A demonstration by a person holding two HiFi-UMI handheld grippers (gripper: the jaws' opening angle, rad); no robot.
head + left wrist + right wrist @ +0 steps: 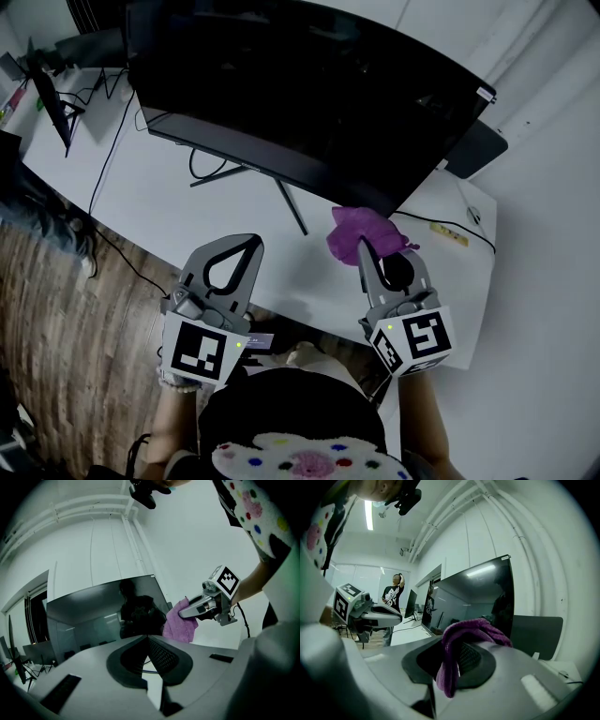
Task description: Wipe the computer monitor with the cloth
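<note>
- My right gripper [364, 251] is clamped on the cloth [367, 229], a pinched fold between the jaws and the rest bunched over the tips.
- My left gripper [251, 242] has its jaws together with nothing between them, and hangs near the right one over the desk [169, 192].
- The cloth sits just beside the monitor's [309, 94] lower right corner; I can't tell whether it touches.
- I judge the grasp done and the wiping not yet begun, so the whole screen is left.
- The cloth is purple, soft and nappy, and hangs limp in folds.
- The screen is wide, thin, dark and glossy, mirroring ceiling lights, on a thin-legged stand.
- The desk is plain matte white.
</note>
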